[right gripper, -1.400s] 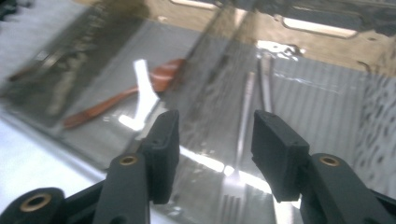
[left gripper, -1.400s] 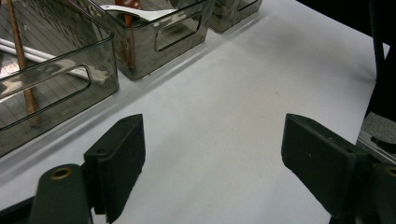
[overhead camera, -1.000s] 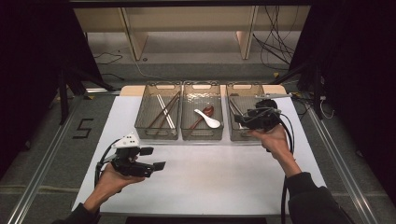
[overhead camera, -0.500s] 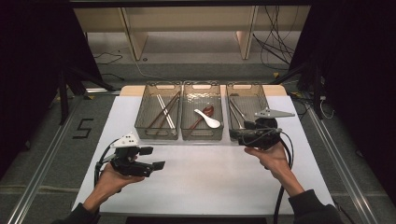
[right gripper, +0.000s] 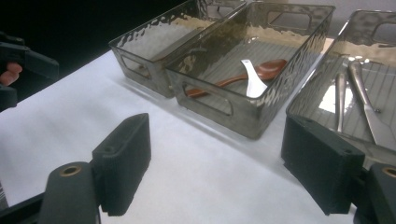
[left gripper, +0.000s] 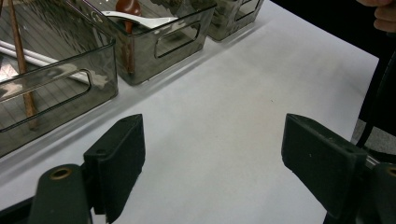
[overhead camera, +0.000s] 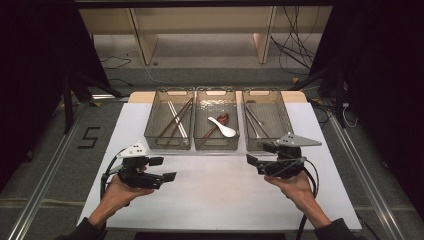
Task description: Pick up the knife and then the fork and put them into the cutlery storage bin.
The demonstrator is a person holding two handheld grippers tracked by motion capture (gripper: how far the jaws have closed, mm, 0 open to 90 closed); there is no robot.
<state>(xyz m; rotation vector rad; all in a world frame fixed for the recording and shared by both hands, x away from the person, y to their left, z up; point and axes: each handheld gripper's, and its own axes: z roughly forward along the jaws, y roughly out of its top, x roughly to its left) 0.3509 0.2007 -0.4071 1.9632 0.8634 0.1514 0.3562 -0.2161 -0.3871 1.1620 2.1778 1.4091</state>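
Since a second ago the right gripper [overhead camera: 253,161] has drawn back from over the right-hand bin [overhead camera: 284,112] to the white table [overhead camera: 220,195] just in front of it, its jaws having just been opening; they now stand wide apart with nothing between them. Nearest it, the metal cutlery [right gripper: 362,100] lies flat in that bin, long axes running from the near wall towards the far one. Across the table, the left gripper [overhead camera: 162,169] hovers in front of the left bin [overhead camera: 161,136], jaws wide and empty.
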